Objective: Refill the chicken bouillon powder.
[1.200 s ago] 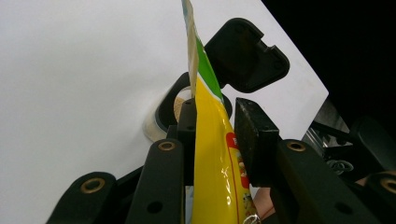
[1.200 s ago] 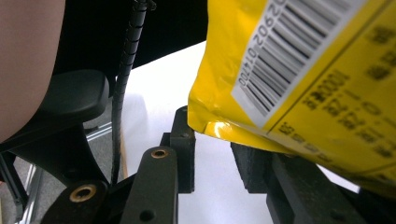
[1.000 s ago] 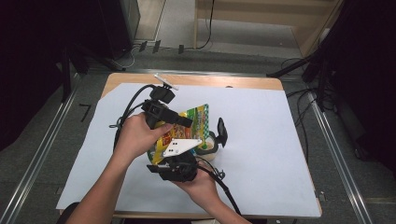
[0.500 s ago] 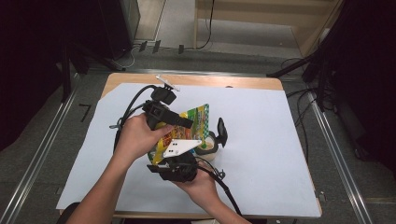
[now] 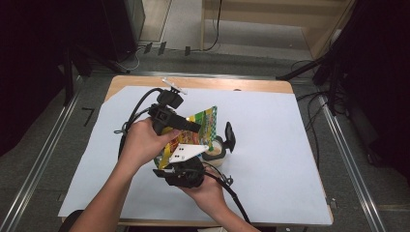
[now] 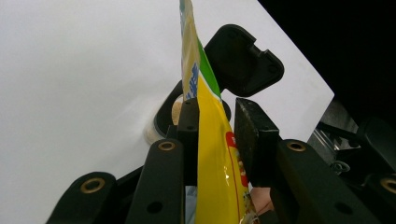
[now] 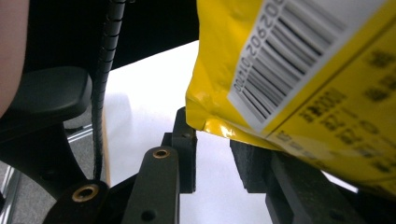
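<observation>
I see the yellow snack bag (image 5: 196, 130) held up over the middle of the desk (image 5: 270, 145), and my two hands hide most of its lower half in the high view. The left tongs (image 6: 215, 126) have their jaws on either side of the bag's upper edge with a slight gap on one side, so I cannot tell whether they pinch it. The right tongs (image 7: 212, 144) stand apart, the bag's bottom corner over the gap. Behind the bag sits a small open container (image 5: 215, 152) with its black lid (image 5: 229, 137) raised, half covered. The desk's right half lies open; its near edge is close under my right hand (image 5: 205, 191).
</observation>
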